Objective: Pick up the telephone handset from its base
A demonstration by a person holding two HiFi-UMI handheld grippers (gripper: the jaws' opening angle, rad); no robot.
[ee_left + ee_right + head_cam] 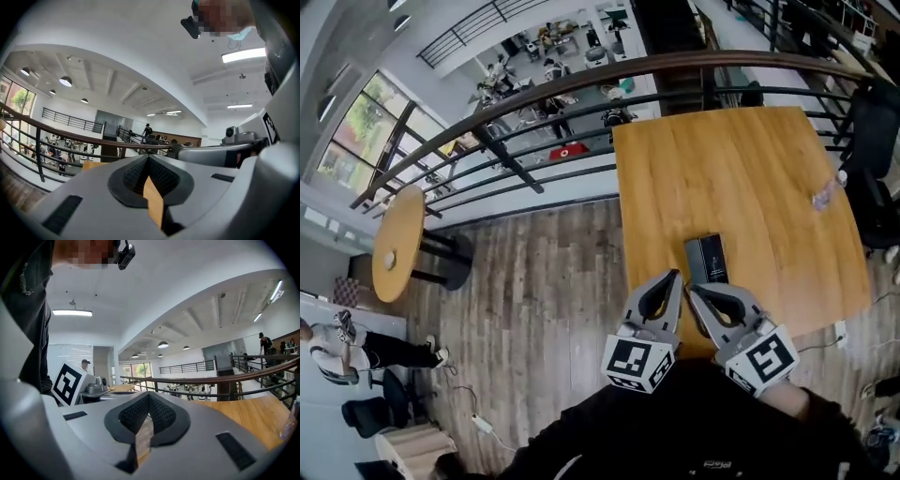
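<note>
Head view, left gripper [677, 278], right gripper [694, 291], fingers closed, empty, telephone [706, 260] just ahead, railing [675, 59] beyond

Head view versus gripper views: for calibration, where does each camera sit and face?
Head view: on the person's head, steeply down at light wooden table, black rectangular device; shows left gripper, right gripper, black top.
Left gripper view: rides left gripper, level toward dark metal railing; own shut jaws, right gripper alongside.
Right gripper view: rides right gripper, level across table; own shut jaws, left gripper's marker cube.
All share the railing.
</note>
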